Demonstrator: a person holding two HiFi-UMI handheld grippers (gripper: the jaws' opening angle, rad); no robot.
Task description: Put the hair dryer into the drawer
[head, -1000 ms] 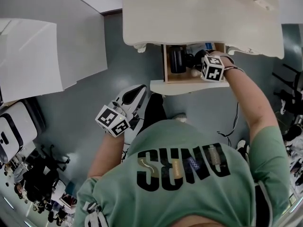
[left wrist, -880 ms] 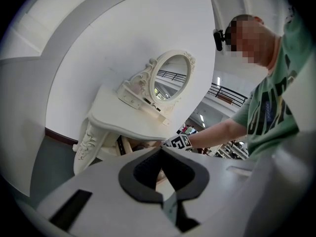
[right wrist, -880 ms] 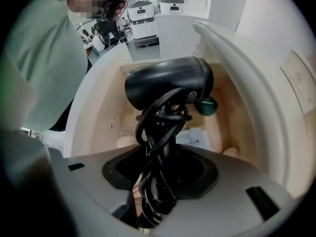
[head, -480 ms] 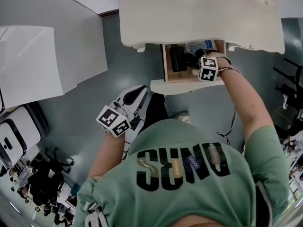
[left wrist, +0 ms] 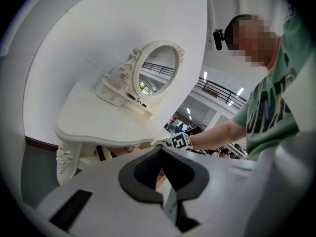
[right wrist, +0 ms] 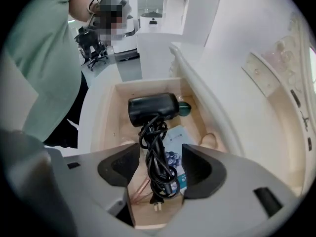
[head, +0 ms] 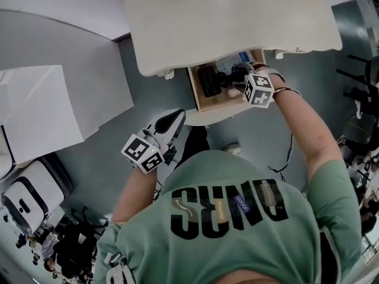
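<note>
Hair dryer [right wrist: 152, 108] in drawer [right wrist: 105, 125], cord [right wrist: 157, 154] between right gripper's [right wrist: 158, 168] opening jaws, left gripper [left wrist: 161, 171] closed, packet [right wrist: 178, 142] print unreadable

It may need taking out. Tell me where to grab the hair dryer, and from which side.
Probably the cord-wrapped handle of the hair dryer, from straight above: it lies flat, narrower than the barrel, and the drawer blocks the sides.
</note>
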